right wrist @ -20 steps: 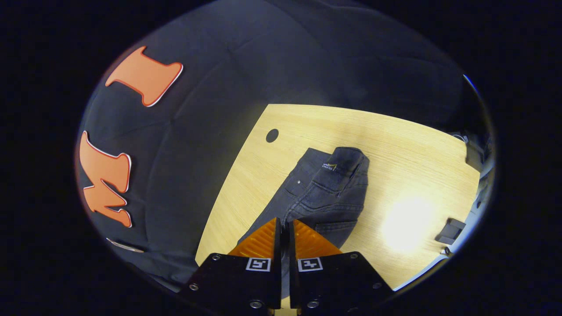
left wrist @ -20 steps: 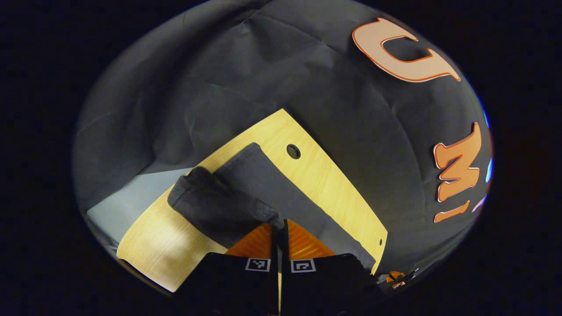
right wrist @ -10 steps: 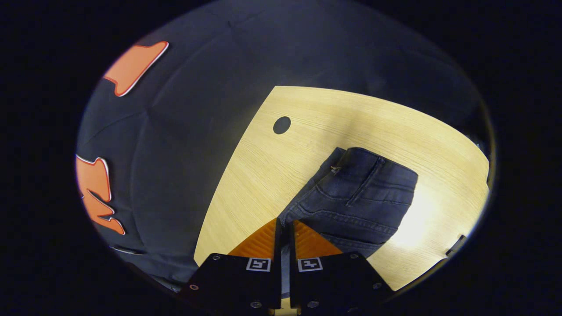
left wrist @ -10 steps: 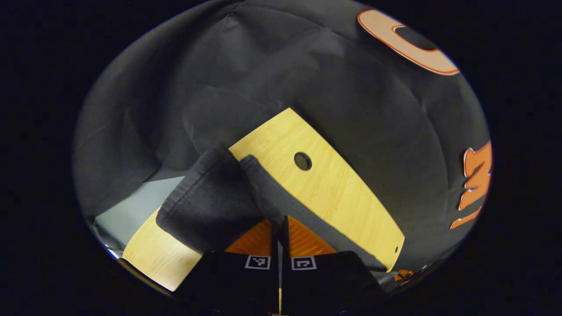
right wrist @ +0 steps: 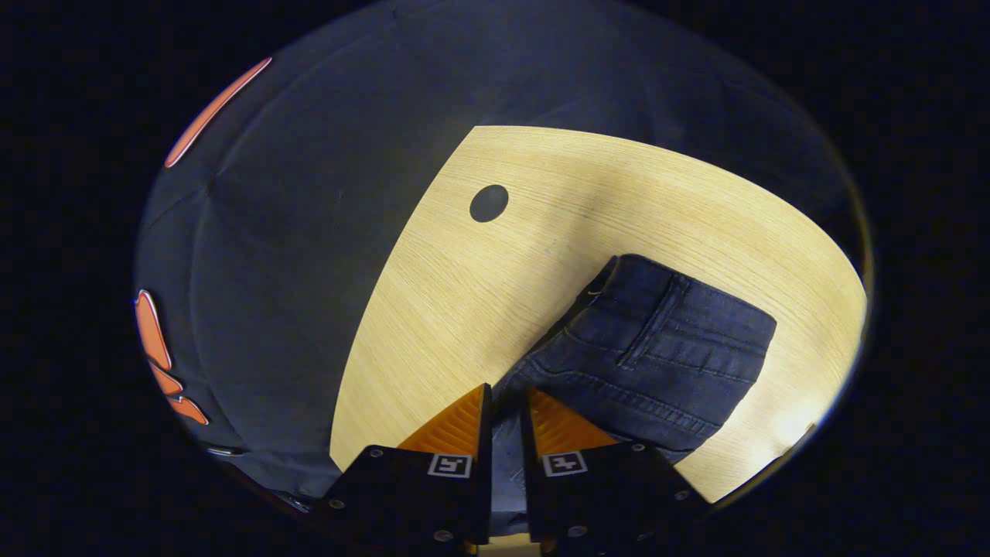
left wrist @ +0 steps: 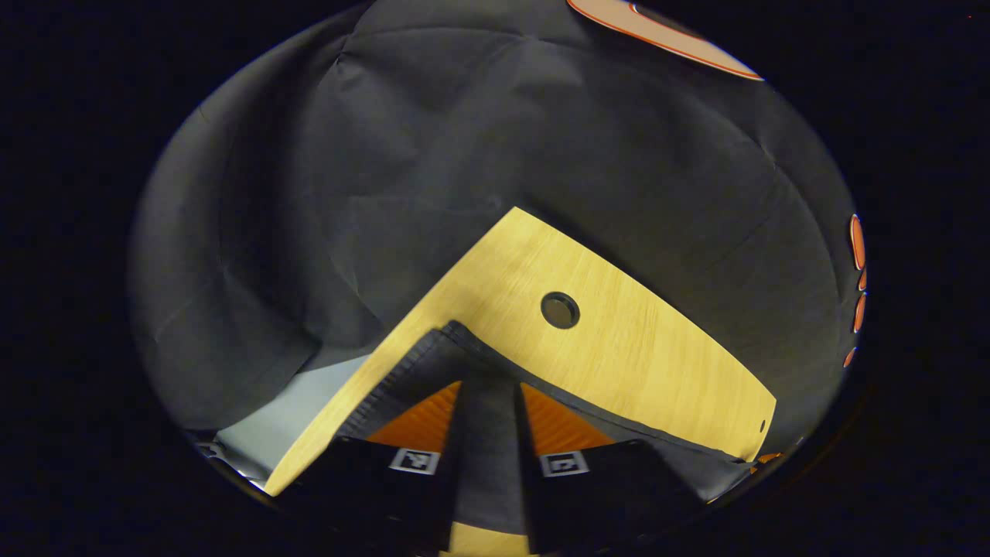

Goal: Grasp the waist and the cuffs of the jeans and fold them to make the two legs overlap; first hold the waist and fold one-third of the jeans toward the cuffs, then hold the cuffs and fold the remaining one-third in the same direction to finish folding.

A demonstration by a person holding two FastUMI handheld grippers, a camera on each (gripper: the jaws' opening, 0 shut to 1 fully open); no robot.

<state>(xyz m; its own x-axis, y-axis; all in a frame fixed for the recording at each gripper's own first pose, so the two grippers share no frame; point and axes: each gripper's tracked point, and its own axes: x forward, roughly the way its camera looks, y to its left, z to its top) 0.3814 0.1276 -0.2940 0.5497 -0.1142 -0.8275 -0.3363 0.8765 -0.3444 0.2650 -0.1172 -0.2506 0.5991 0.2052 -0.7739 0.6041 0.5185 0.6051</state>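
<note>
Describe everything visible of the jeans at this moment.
The jeans are dark blue-black denim with visible seams and stitching, lying on the light wooden table. In the right gripper view the waist end lies flat, a belt loop and waistband showing; denim sits between the parted fingers of the right hand-held gripper. In the left gripper view a hemmed cuff edge lies flat near the table's edge, with cloth between the wider-parted fingers of the left hand-held gripper. Neither pair visibly pinches the cloth.

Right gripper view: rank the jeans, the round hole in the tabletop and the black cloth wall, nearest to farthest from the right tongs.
1. jeans, denim between the right tongs.
2. round hole, up the tabletop, slightly left.
3. black cloth wall, beyond the table's edge.
</note>
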